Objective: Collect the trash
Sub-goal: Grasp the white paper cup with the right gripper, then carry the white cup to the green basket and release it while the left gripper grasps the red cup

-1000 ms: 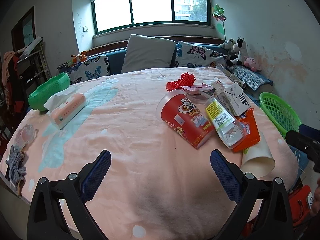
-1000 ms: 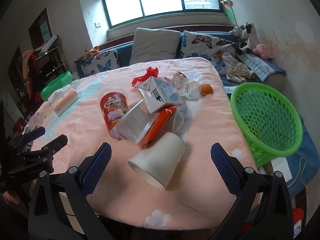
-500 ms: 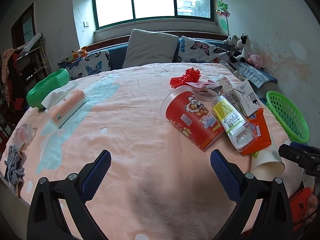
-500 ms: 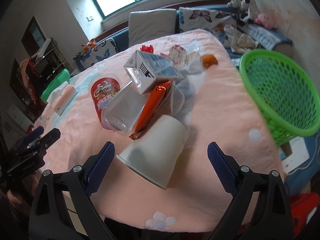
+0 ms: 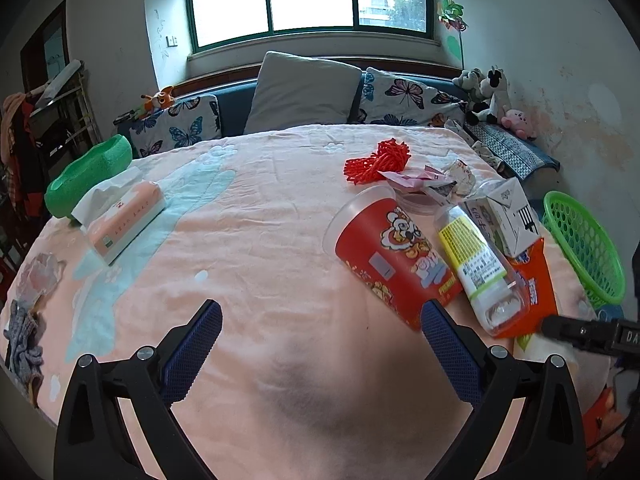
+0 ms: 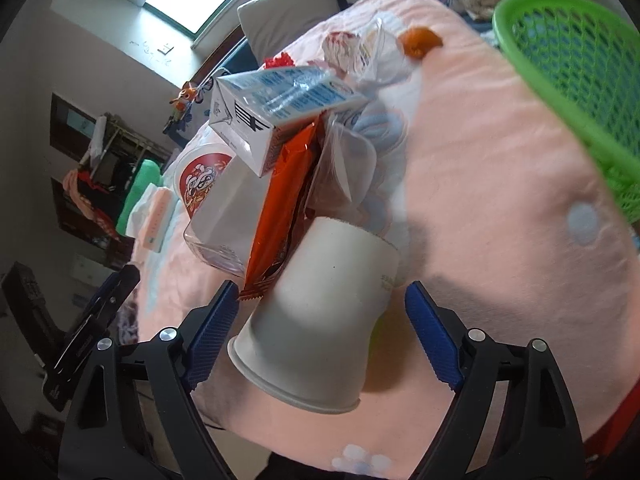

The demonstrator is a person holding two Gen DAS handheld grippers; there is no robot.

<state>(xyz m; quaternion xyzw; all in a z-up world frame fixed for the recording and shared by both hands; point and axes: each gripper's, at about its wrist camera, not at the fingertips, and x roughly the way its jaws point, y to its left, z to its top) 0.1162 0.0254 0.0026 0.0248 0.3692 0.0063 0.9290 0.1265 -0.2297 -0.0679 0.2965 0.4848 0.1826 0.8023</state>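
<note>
A pile of trash lies on the pink blanket (image 5: 260,272): a red noodle cup (image 5: 394,256), a clear bottle with a yellow label (image 5: 478,266), an orange wrapper (image 6: 286,204), a milk carton (image 6: 272,114) and a white paper cup (image 6: 320,316) on its side. My right gripper (image 6: 320,336) is open, its blue pads either side of the white cup, not touching. My left gripper (image 5: 320,354) is open and empty above bare blanket, left of the pile. The green basket (image 6: 576,64) stands beyond the bed's right edge.
A tissue pack (image 5: 124,220) and a green bowl (image 5: 86,172) lie at the far left. Red mesh (image 5: 378,162) and crumpled wrappers (image 5: 436,180) lie behind the pile. An orange peel (image 6: 420,42) lies near the basket. Pillows and soft toys line the back.
My right gripper has moved down and forward to the white paper cup, which now lies between its open pads. My left gripper has moved slightly forward.
</note>
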